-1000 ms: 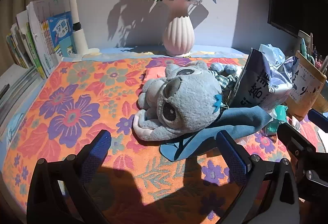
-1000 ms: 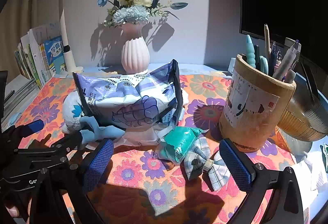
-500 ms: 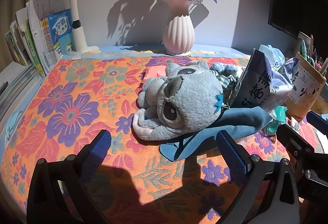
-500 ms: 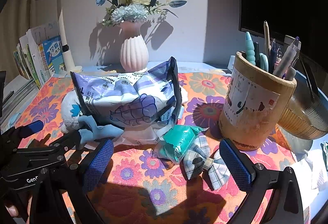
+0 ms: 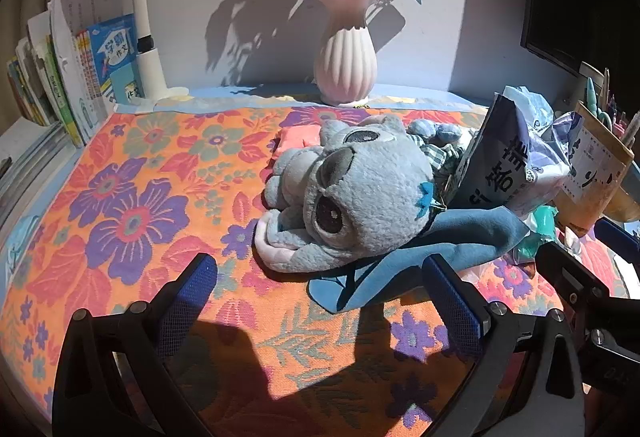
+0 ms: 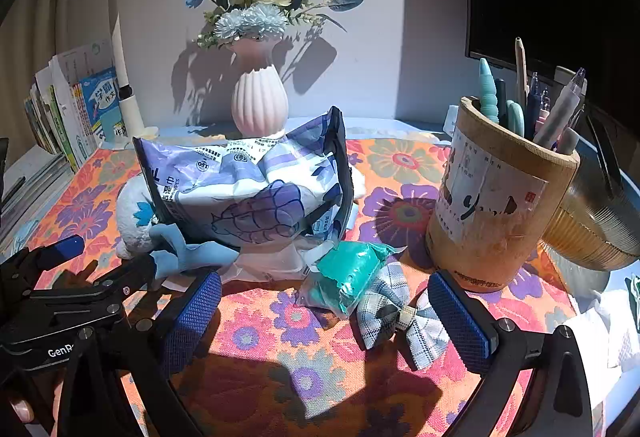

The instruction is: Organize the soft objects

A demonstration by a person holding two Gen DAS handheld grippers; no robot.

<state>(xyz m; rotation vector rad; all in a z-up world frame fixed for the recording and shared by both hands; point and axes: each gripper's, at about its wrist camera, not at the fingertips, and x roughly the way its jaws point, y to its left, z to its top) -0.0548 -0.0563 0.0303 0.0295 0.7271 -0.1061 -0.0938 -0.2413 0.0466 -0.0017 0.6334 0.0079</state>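
Note:
A grey plush toy [image 5: 348, 197] lies on its side on the floral cloth [image 5: 132, 197], partly on a blue cloth [image 5: 452, 245]. My left gripper [image 5: 320, 297] is open and empty just in front of it. A purple-white wipes pack [image 6: 248, 189] leans behind a teal packet [image 6: 352, 277] and a plaid bow [image 6: 400, 317]. My right gripper [image 6: 324, 317] is open and empty, with the bow and packet between its fingers. The plush also shows in the right wrist view [image 6: 132, 221], behind the pack. The pack shows in the left wrist view [image 5: 512, 165].
A pink vase with flowers [image 5: 346, 65] stands at the back. Books [image 5: 80, 77] and a lamp post [image 5: 148, 37] are at the left. A bamboo pen holder [image 6: 496, 209] and a gold ribbed container [image 6: 596, 229] stand at the right. White tissue [image 6: 600, 329] lies at the right edge.
Both grippers have drifted only slightly; the scene sits a little lower in both views. Nothing was taken hold of or let go.

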